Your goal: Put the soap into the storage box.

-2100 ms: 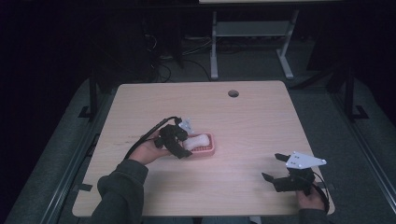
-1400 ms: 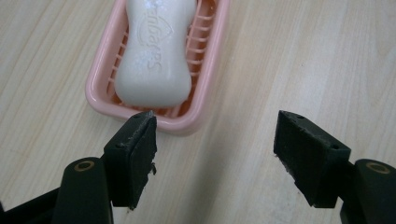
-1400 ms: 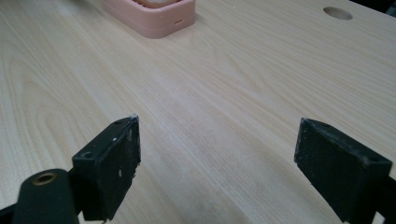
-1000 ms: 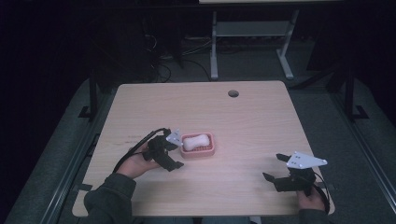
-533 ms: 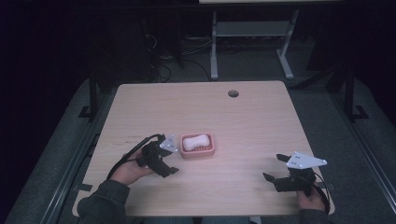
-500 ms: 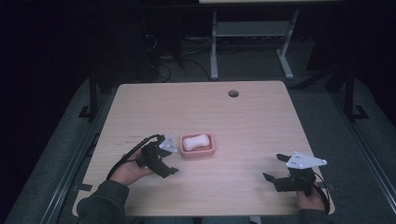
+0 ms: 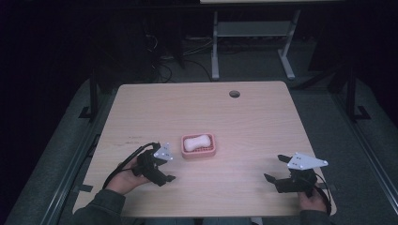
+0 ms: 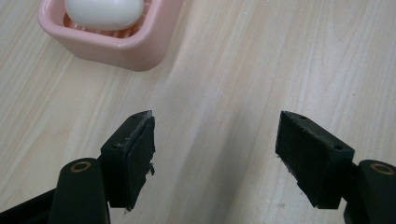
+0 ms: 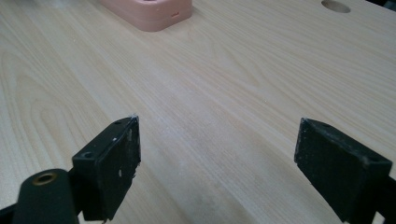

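A white oval bar of soap is lying inside a pink rectangular plastic soap dish with rounded corners, and the dish is sitting just at 7 o'clock of the middle of the light wooden table.

The left hand-held gripper is resting low over the table at 8 o'clock of the dish, near it but apart from it. Its jaws are standing wide with nothing between them. In the left gripper view its two black pads are framing bare wood, and the dish with the soap is showing at 11 o'clock, beyond the jaw tips.

The right hand-held gripper is sitting at 4 o'clock of the dish, well apart from it, close to the table's near edge. Its jaws are also gaping wide and holding nothing. In the right gripper view the dish is lying far off at 11 o'clock, and a round cable hole in the table is showing at 1 o'clock.
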`<state>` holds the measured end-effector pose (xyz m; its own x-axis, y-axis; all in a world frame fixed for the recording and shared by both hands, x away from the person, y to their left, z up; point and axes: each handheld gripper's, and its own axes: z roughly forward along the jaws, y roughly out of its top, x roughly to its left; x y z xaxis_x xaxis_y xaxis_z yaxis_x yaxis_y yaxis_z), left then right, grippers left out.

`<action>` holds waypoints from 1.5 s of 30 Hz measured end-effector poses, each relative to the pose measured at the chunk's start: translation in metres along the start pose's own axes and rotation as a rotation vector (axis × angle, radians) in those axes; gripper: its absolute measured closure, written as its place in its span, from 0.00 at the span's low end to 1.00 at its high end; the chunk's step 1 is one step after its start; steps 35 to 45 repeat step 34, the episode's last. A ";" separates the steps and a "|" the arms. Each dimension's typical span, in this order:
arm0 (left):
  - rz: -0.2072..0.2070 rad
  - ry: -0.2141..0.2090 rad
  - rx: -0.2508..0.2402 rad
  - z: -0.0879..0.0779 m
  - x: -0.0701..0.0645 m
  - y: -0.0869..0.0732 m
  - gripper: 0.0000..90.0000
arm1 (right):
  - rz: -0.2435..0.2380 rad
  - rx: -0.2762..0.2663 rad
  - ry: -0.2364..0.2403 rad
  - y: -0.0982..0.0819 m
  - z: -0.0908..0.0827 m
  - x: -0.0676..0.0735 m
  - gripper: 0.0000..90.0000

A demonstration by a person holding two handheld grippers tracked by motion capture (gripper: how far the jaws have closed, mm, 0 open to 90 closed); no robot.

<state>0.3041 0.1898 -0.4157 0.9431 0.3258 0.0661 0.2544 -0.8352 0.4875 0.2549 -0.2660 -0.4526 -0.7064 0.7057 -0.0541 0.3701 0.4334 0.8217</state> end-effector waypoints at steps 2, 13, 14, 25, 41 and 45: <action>-0.003 0.002 -0.002 0.000 -0.001 -0.001 0.31 | 0.001 0.001 0.000 0.000 0.000 0.000 0.15; -0.009 0.011 0.006 -0.004 -0.005 -0.012 0.31 | -0.005 0.002 -0.003 -0.001 0.000 -0.001 0.15; -0.009 0.011 0.006 -0.004 -0.005 -0.012 0.30 | -0.005 0.002 -0.003 -0.001 0.000 -0.001 0.15; -0.062 0.025 0.005 -0.004 -0.017 -0.038 0.29 | -0.003 -0.001 0.004 0.000 0.000 0.000 0.15; -0.081 0.039 -0.002 -0.008 -0.024 -0.049 0.26 | -0.014 0.002 0.021 0.002 0.002 0.002 0.15; -0.081 0.039 -0.002 -0.008 -0.024 -0.049 0.26 | -0.014 0.002 0.021 0.002 0.002 0.002 0.15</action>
